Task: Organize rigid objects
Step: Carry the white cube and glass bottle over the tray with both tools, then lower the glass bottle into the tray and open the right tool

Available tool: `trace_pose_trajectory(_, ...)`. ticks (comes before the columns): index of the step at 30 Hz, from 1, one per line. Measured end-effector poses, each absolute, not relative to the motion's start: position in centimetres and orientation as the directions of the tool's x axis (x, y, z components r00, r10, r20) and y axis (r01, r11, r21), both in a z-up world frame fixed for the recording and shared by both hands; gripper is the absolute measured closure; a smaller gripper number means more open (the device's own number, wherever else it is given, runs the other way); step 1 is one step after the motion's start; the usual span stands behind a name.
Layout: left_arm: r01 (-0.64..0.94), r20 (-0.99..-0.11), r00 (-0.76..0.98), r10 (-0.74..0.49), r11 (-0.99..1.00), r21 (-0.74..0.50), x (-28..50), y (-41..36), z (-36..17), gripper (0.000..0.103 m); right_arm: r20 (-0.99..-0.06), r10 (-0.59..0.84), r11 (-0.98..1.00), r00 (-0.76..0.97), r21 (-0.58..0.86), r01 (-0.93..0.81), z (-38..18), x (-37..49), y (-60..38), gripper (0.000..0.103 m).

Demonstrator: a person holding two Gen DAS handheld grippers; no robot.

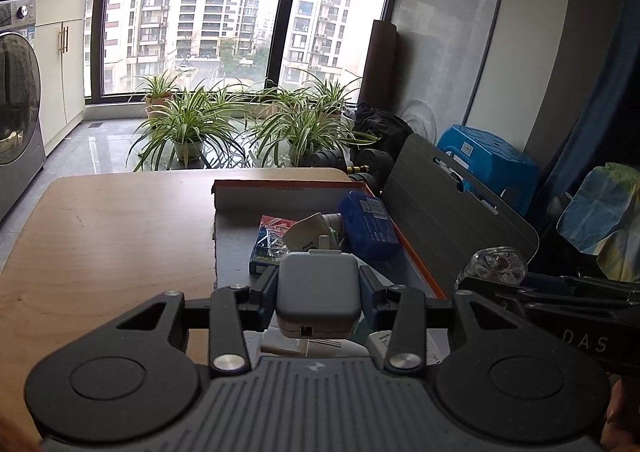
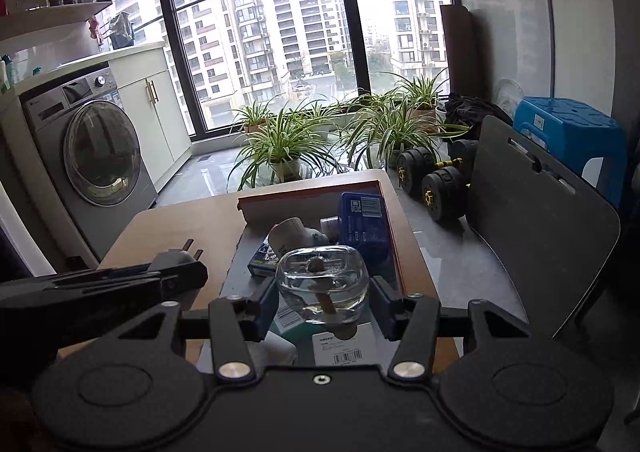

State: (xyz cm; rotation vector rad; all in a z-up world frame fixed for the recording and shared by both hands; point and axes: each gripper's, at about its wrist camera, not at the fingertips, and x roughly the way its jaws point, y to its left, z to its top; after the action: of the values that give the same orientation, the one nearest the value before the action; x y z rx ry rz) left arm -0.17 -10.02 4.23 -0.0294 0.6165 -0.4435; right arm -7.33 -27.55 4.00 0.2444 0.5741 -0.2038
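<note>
The left hand-held gripper (image 1: 318, 294) was closed on a grey plug-in adapter (image 1: 316, 288), its blue pads pressing the two flat sides so the smooth, rounded-square body could not twist; the right wrist view showed two prongs jutting from its far end. The right hand-held gripper (image 2: 323, 294) was clamped on a clear glass dish (image 2: 323, 282), gripped across its widest part and kept level, probably because the thick, slick glass would slip from any shallower hold. Something small and brown showed through the glass, though whether it lay in the dish or under it could not be told.

Both pieces hung just above the near end of a shallow box with an orange rim (image 1: 420, 258), which sat on the wooden worktop (image 1: 120, 236) directly ahead of both grippers. Beyond the held pieces, deeper in the box, lay a dark blue packet (image 1: 368, 226), a small printed blue carton (image 1: 266, 242) and a white cone-shaped fitting (image 2: 294, 234), crowded toward the far right. The placing appeared to be a matter of gathering hard items into this one box.
</note>
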Motion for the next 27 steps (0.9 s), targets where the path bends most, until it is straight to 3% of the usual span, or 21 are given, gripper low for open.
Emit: trace_pose_trajectory(27, 0.389, -0.566, 0.717, -0.406, 0.908, -0.157, 0.02, -10.34, 3.84, 0.061, -0.571, -0.113, 0.953, 0.813, 0.17, 0.251, 3.62, -6.76, -26.92, 0.042)
